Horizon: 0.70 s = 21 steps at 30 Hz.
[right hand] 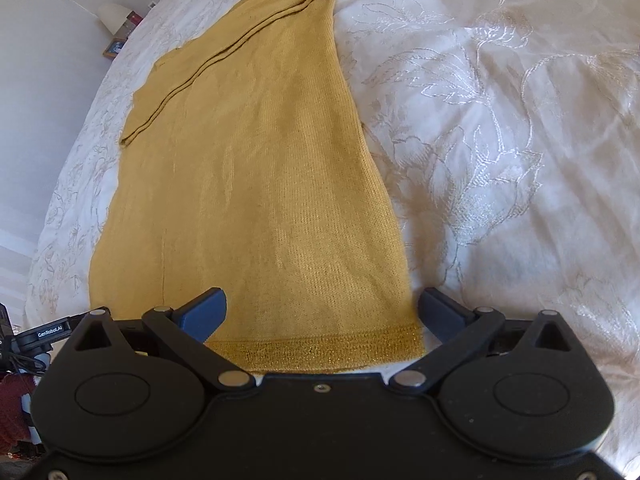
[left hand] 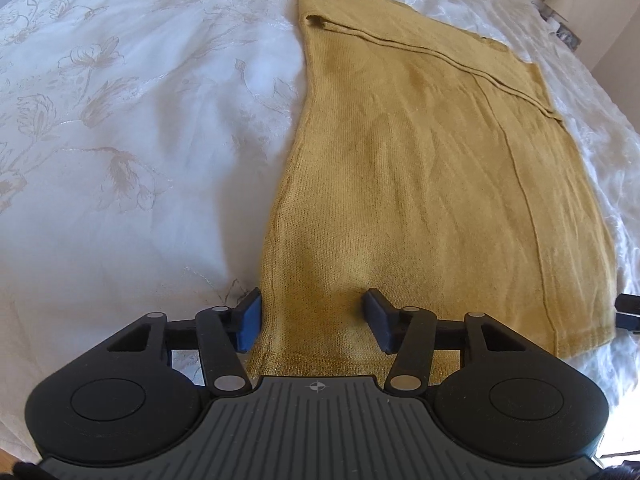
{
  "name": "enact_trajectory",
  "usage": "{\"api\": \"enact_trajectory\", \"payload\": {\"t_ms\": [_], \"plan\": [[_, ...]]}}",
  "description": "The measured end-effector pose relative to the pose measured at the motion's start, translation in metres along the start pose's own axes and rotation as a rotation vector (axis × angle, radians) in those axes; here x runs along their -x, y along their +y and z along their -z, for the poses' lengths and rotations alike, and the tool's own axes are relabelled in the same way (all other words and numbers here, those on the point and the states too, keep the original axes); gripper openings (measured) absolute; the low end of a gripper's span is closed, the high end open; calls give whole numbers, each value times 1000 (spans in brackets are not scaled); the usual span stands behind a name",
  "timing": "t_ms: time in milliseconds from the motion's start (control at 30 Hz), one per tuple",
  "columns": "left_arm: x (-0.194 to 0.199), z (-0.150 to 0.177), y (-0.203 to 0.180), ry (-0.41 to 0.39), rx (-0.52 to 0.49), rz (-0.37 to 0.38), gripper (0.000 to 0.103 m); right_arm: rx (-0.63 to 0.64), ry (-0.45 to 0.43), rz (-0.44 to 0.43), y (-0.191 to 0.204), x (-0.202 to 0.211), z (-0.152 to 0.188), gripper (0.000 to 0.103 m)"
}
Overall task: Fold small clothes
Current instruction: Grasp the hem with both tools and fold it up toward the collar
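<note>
A mustard-yellow knit garment [left hand: 420, 168] lies flat on a white bed, its sleeves folded across the far part. It also shows in the right wrist view [right hand: 256, 184]. My left gripper [left hand: 312, 320] is open over the garment's near left hem corner, one finger off the left edge. My right gripper [right hand: 322, 316] is open over the near right hem corner, its right finger just past the edge. The ribbed hem [right hand: 320, 350] lies between its fingers. The tip of the right gripper [left hand: 628, 314] shows at the right edge of the left wrist view.
The white bedspread [left hand: 120, 140] with an embroidered flower pattern spreads on both sides of the garment [right hand: 500, 140]. A lamp and small picture frames [right hand: 120, 28] stand beyond the far bed edge. The left gripper's body [right hand: 36, 336] shows at the lower left.
</note>
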<state>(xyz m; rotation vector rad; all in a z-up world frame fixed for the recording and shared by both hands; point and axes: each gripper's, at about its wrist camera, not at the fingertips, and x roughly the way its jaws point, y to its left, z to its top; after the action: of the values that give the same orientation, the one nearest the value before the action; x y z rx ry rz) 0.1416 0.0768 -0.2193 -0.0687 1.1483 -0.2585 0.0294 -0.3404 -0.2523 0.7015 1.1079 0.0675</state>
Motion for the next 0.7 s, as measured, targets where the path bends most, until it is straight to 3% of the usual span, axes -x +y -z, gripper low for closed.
{"api": "enact_trajectory", "payload": {"t_ms": [133, 167, 233, 267, 300, 400, 700], "plan": [[-4, -2, -3, 5, 12, -24, 54, -6, 44, -11, -3, -1, -6, 102], [-3, -3, -4, 6, 11, -28, 50, -4, 56, -11, -3, -1, -7, 96], [0, -5, -6, 1, 7, -19, 31, -6, 65, -11, -2, 1, -9, 68], [2, -6, -7, 3, 4, -14, 20, -7, 70, -8, -2, 2, -10, 45], [4, -7, -9, 2, 3, -16, 16, -15, 81, -21, -3, 2, -11, 23], [13, -12, -10, -9, 26, -3, 10, -20, 90, -54, 0, 6, -12, 15], [53, -51, -9, -120, 168, 80, 7, 11, -6, -210, 22, 42, -48, 14]]}}
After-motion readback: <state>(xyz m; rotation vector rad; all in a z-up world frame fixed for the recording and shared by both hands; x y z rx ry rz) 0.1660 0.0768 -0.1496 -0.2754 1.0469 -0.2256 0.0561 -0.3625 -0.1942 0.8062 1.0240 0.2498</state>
